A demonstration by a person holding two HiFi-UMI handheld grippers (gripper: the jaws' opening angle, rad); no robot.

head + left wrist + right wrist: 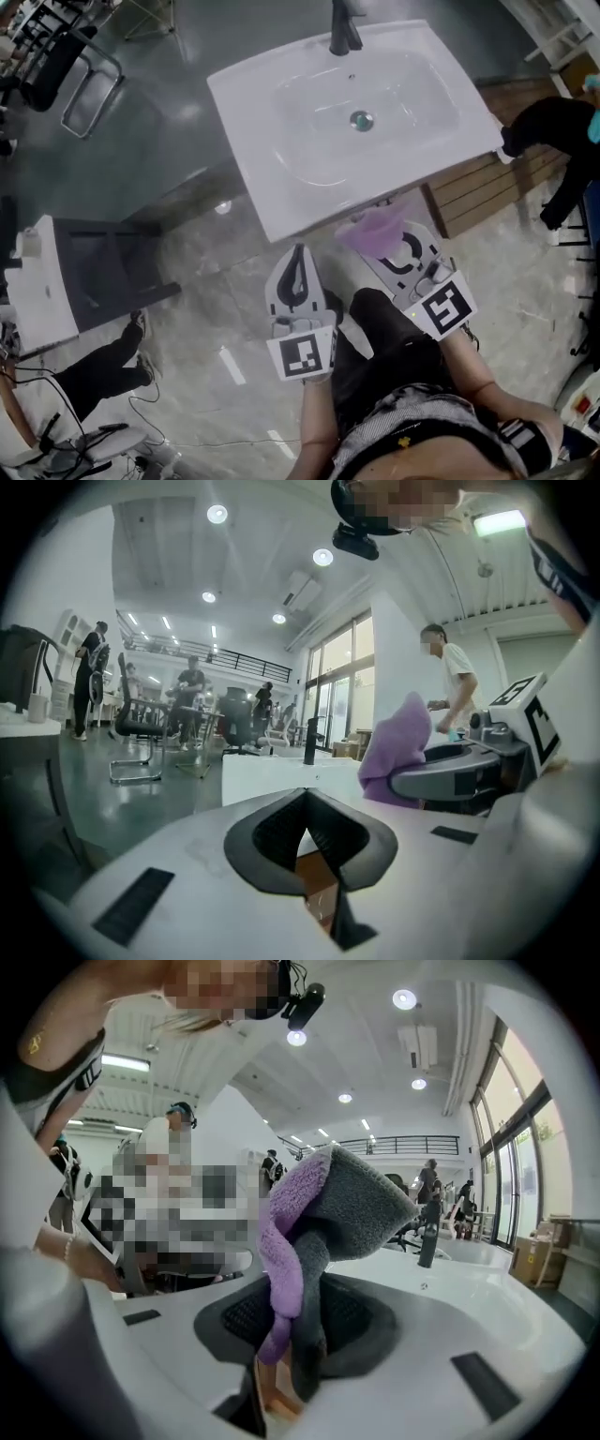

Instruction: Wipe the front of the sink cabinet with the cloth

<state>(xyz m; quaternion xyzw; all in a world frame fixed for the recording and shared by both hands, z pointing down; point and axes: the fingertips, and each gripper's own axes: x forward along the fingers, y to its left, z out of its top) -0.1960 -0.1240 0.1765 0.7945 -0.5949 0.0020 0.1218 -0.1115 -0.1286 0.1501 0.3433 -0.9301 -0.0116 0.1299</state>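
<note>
The white sink top (281,187) with a black faucet (343,28) stands just ahead of me. Its slatted wooden cabinet (487,187) shows under the sink's right end; the cabinet face below the near rim is hidden from above. My right gripper (405,251) is shut on a purple-and-grey cloth (375,230) that bunches up close to the sink's near rim. In the right gripper view the cloth (328,1232) rises from between the jaws of that gripper (291,1335). My left gripper (298,272), (305,841) is beside it, shut and holding nothing.
A dark grey unit (103,272) and a white block (42,300) stand on the floor to the left. Someone's legs (103,366) are at lower left. A person in black (562,141) is at the right. A metal chair (89,89) is at the far left.
</note>
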